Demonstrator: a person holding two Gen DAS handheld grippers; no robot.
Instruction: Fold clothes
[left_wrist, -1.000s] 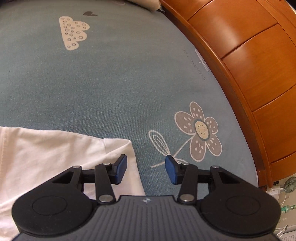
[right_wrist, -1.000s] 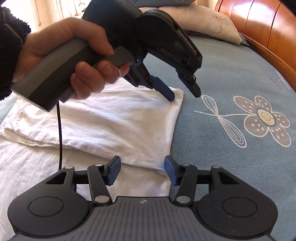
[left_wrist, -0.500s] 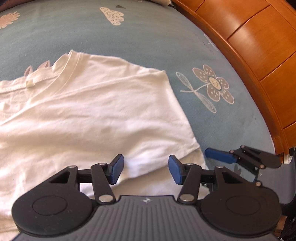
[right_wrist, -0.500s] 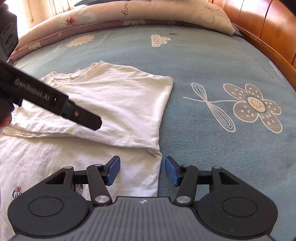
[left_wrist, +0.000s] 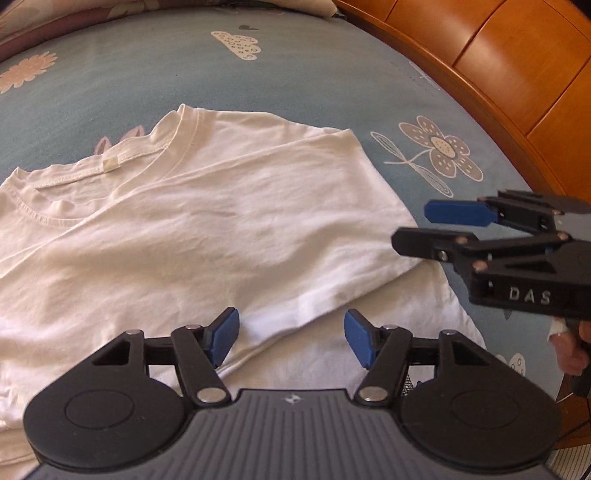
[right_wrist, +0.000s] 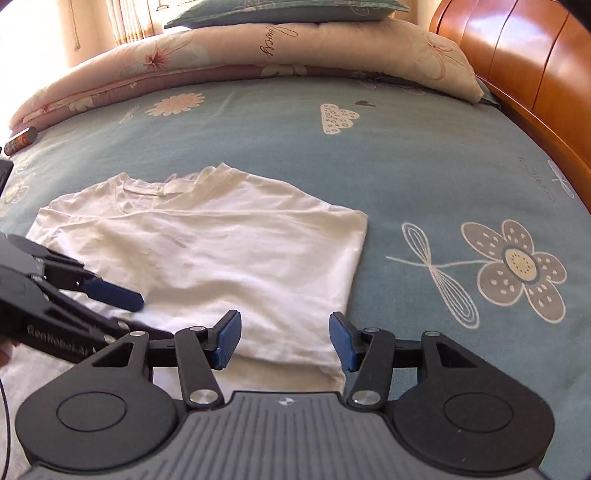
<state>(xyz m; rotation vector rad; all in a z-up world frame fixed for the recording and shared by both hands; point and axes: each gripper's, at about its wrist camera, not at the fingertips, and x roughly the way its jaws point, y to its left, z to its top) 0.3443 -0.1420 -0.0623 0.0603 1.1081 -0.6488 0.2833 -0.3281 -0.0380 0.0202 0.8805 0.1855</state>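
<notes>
White T-shirt (left_wrist: 229, 229), sleeve folded inward, flat on blue bedsheet (left_wrist: 295, 77).

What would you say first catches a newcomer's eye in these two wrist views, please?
A white cotton T-shirt, its upper part folded over, lies on the blue-grey bedsheet printed with flowers and clouds. Both black grippers hang just above its near edge: the left gripper opening, the right gripper closing slightly, neither pinching cloth. A glossy orange wooden headboard curves along the right.

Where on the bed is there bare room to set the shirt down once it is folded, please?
Bare blue sheet lies between the white T-shirt and the wooden headboard, and beyond its collar up to the quilt. Crowded near both grippers, over the shirt.
</notes>
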